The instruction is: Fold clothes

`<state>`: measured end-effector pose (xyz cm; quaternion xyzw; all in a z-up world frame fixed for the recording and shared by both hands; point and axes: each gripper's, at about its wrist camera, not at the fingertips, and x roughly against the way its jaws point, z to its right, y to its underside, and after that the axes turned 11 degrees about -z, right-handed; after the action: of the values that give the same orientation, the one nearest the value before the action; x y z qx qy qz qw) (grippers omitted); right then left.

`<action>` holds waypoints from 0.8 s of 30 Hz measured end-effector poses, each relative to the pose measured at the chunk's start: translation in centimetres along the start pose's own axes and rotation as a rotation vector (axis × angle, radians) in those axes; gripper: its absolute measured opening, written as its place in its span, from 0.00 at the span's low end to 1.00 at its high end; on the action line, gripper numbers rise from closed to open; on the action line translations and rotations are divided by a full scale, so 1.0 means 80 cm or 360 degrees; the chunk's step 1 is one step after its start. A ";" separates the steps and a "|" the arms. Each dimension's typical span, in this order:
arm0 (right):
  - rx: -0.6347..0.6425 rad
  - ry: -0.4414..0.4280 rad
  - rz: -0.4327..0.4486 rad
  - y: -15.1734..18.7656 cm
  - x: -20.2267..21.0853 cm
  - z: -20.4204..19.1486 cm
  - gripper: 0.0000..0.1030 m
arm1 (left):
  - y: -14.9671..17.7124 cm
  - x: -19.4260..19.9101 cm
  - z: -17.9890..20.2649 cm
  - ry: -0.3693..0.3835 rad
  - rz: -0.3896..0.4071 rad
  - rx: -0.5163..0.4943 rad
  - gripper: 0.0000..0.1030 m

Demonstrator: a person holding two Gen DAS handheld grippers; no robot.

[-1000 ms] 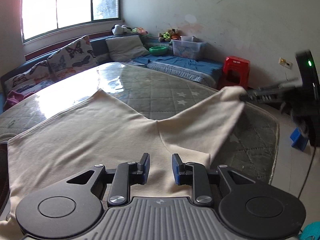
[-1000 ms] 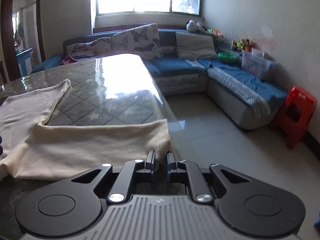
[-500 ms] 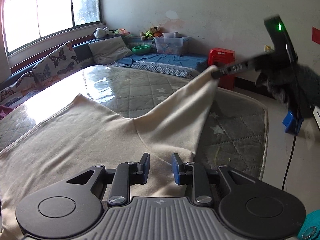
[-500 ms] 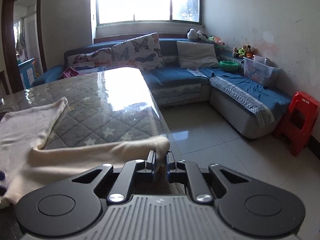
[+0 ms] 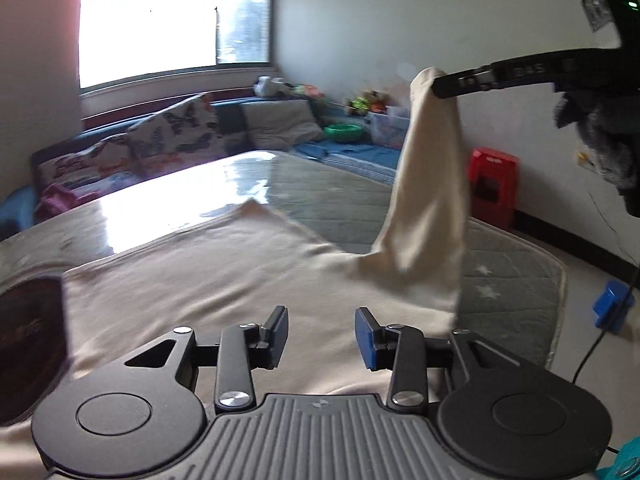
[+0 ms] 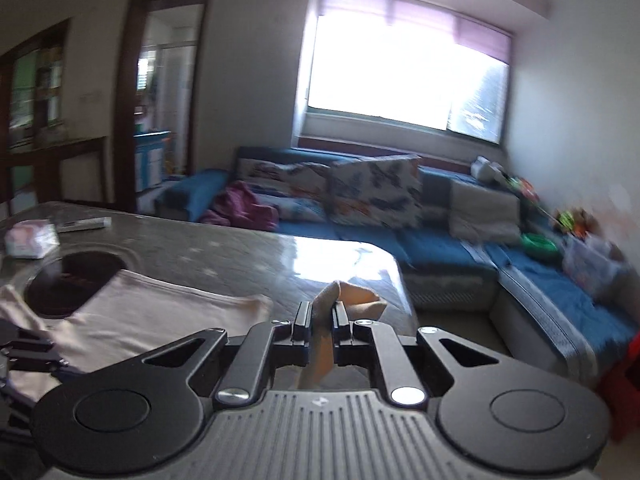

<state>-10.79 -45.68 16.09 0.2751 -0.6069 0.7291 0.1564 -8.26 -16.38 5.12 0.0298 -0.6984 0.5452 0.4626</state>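
A cream garment lies spread on the quilted table. My right gripper is shut on the end of one of its sleeves and holds it high above the table. In the left wrist view that sleeve hangs from the right gripper's fingers at the upper right. My left gripper is open and empty, low over the near part of the garment. The garment body also shows in the right wrist view.
The table has a glossy grey quilted cover. A dark round opening is in the table by the garment. A blue sofa with cushions stands behind. A red stool stands by the wall. A tissue pack lies at the far left.
My right gripper has lifted the sleeve much higher and swung it toward the garment body. My left gripper has opened wider and stayed over the near part.
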 end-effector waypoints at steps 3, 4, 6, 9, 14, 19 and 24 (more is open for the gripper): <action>0.0127 -0.0118 -0.0005 -0.011 -0.010 -0.046 0.08 | 0.021 0.022 -0.031 -0.0090 0.0016 0.0138 0.46; 0.0170 -0.0158 -0.0007 -0.015 -0.014 -0.061 0.08 | 0.029 0.028 -0.040 -0.0112 0.0015 0.0189 0.48; 0.0255 -0.0237 -0.0011 -0.023 -0.020 -0.092 0.08 | 0.044 0.040 -0.058 -0.0158 0.0010 0.0284 0.50; 0.0377 -0.0360 -0.0030 -0.031 -0.033 -0.138 0.08 | 0.064 0.056 -0.077 -0.0227 0.0003 0.0400 0.53; 0.0530 -0.0582 -0.0209 -0.004 -0.081 -0.216 0.08 | 0.083 0.075 -0.089 -0.0274 0.0017 0.0516 0.63; 0.0587 -0.0697 -0.0288 0.026 -0.089 -0.243 0.13 | 0.088 0.077 -0.088 -0.0254 0.0022 0.0566 0.65; 0.0549 -0.0706 -0.0269 0.031 -0.078 -0.228 0.24 | 0.076 0.069 -0.072 -0.0201 0.0022 0.0508 0.64</action>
<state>-10.99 -27.87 8.37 0.4999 -0.4683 0.7279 0.0309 -11.16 -6.81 4.28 0.1323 -0.6310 0.6493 0.4034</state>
